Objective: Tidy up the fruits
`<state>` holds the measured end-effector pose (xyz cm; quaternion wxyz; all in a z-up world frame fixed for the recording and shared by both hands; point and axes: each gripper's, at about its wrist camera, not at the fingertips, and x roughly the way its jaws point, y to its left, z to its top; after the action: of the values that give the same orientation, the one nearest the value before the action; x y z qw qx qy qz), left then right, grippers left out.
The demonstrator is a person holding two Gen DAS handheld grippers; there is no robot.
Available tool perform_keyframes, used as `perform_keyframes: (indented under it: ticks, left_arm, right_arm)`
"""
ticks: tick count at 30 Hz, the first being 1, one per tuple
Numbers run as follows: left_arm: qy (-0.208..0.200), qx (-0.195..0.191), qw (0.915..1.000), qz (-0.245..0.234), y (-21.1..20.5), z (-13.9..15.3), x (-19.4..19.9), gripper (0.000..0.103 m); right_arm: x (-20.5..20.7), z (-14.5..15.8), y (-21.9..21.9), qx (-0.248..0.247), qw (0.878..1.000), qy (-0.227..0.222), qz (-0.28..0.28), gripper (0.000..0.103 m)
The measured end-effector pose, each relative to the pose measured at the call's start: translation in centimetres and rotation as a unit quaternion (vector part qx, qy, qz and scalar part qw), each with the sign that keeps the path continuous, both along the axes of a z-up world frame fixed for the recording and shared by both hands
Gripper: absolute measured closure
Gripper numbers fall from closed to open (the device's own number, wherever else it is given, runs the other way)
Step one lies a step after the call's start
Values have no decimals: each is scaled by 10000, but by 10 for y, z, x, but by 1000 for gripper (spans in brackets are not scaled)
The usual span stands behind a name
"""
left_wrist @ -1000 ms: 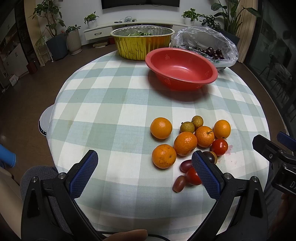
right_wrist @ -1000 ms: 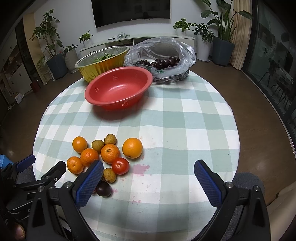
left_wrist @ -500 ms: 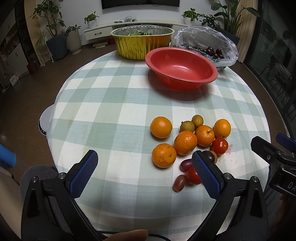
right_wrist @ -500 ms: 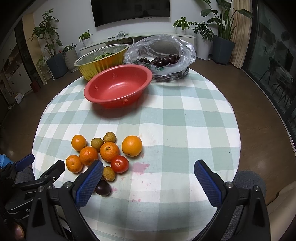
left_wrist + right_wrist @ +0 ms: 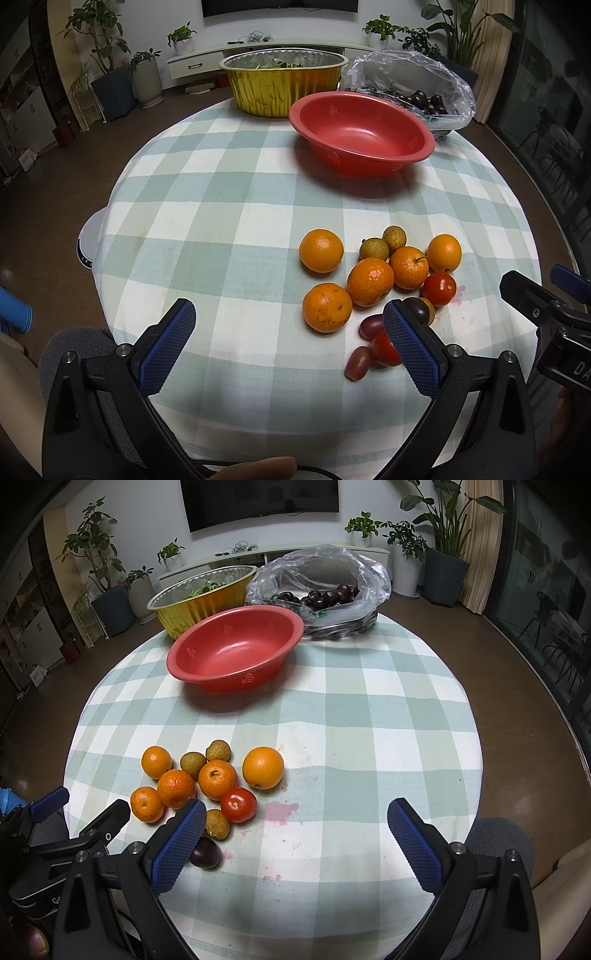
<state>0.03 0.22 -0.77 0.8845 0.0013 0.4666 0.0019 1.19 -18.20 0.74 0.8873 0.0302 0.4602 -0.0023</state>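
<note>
Nothing sorted yet by the look of it: the red bowl sat empty at the far side of the table, and all the loose fruit was bunched on the checked cloth at the near side. The cluster held five oranges, three small tan-green fruits, a red tomato and a dark plum; the left wrist view also showed small reddish grape tomatoes at the near edge. A gold foil pan with greens and a plastic bag of cherries stood behind the bowl. Every piece was probably left to move. Left gripper hovered low over the near edge, jaws spread wide and holding nothing, right pad just over the near fruits. Right gripper hung just right of the cluster, jaws likewise spread and empty, over bare stained cloth.
</note>
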Motion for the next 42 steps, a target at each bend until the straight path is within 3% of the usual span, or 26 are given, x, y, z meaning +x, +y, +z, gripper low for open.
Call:
perform_keyframes:
  ticks: [42]
  left_arm:
    - [74, -8, 10000, 30, 3, -7, 2, 0]
  right_arm:
    - [0, -6, 3, 0, 10000, 48, 20, 2]
